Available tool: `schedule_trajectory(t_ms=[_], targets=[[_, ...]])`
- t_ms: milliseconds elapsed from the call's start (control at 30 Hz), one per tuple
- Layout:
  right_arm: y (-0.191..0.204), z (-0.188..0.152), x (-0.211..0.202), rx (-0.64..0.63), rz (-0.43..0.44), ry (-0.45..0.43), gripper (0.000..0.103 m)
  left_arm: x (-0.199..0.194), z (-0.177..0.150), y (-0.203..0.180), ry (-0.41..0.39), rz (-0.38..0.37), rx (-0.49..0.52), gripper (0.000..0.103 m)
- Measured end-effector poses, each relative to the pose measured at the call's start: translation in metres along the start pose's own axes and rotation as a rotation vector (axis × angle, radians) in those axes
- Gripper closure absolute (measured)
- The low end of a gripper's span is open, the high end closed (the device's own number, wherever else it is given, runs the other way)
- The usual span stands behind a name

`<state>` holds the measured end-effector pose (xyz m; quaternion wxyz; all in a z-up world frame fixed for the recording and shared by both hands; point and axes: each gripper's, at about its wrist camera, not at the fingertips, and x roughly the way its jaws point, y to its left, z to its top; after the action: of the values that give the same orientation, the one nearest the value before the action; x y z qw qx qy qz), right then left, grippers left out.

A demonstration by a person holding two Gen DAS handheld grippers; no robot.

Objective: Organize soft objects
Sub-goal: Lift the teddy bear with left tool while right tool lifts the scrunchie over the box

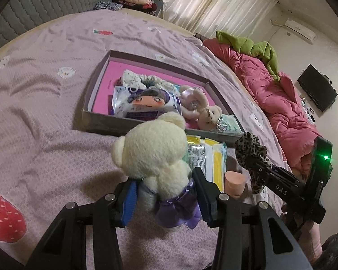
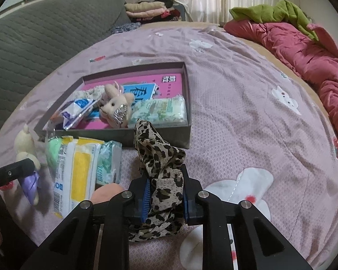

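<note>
1. Our left tool [image 1: 166,193] grips the cream bear [image 1: 153,150] by its purple skirt, above the bed [image 1: 45,112].
2. Ahead of both tools lies the box [image 2: 187,121], holding plush toys and packets.
3. Our right tool [image 2: 166,193] is clamped on the leopard scrunchie [image 2: 162,164], just short of the box.
</note>
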<state>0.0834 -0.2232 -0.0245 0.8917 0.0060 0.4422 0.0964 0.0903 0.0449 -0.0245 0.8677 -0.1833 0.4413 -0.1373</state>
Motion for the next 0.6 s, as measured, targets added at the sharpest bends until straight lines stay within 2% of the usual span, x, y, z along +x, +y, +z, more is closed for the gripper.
schedule_trajectory(t_ms=[167, 467, 600], targets=[[0.003, 0.005, -0.012, -0.004, 0.017, -0.049, 0.081, -0.007, 0.003, -0.002, -0.033, 0.015, 0.015, 0.056], [0.013, 0.011, -0.023, -0.005, 0.044, -0.091, 0.081, -0.020, 0.006, -0.014, -0.101, 0.073, 0.106, 0.056], [0.018, 0.013, -0.026, -0.017, 0.061, -0.110, 0.081, -0.024, 0.007, -0.016, -0.118, 0.080, 0.116, 0.056]])
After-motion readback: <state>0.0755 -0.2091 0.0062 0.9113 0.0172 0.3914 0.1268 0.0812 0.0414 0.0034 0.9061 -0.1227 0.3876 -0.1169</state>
